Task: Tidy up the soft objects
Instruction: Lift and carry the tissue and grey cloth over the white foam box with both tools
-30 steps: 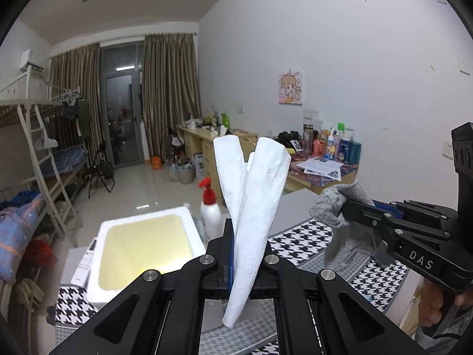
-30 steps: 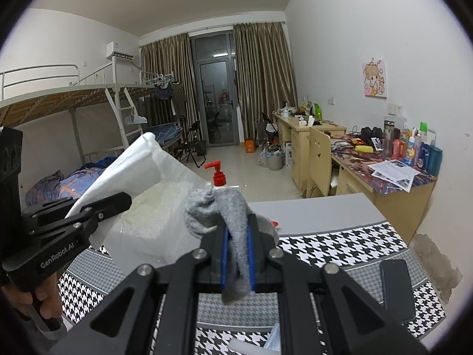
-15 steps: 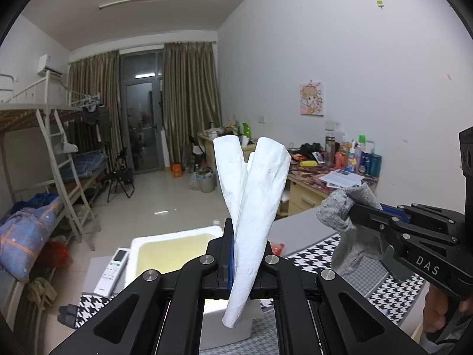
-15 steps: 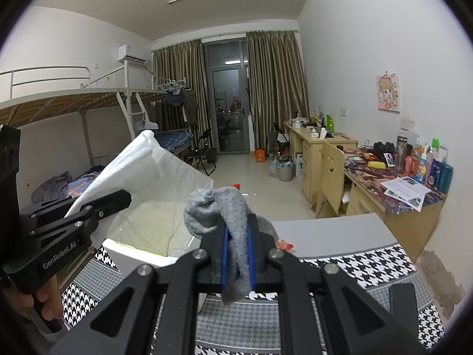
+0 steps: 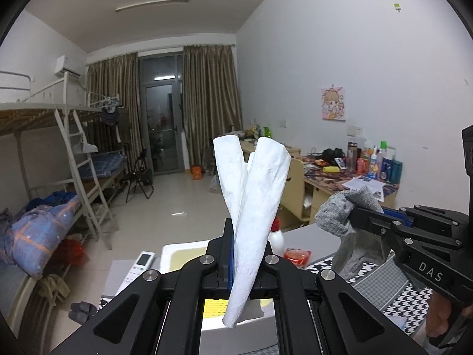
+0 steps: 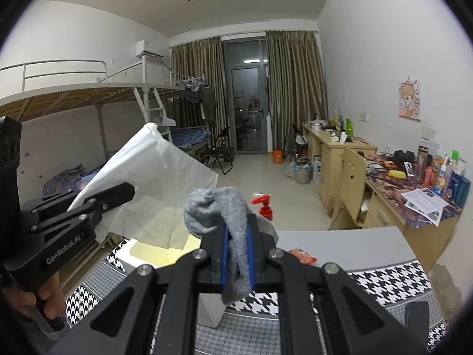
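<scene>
My left gripper [image 5: 246, 254] is shut on a folded white cloth [image 5: 257, 207] that stands up between its jaws. It also shows in the right wrist view [image 6: 153, 189], hanging wide from the left gripper [image 6: 118, 195]. My right gripper [image 6: 238, 254] is shut on a grey sock [image 6: 224, 216], which also shows at the right of the left wrist view [image 5: 343, 222]. Both grippers are held high above a white foam box [image 6: 153, 254] with a yellow inside, which stands on the houndstooth table cover [image 6: 384, 278].
A white bottle with a red pump [image 6: 264, 205] stands behind the box. A red snack packet [image 5: 295, 257] lies on the grey tabletop. A white remote [image 5: 140, 266] lies left of the box. A dark phone [image 6: 419, 316] lies at the right. A cluttered desk [image 6: 414, 183] lines the right wall.
Both grippers have risen and tilted up, so the foam box and table now sit lower in both views. Both grips are unchanged.
</scene>
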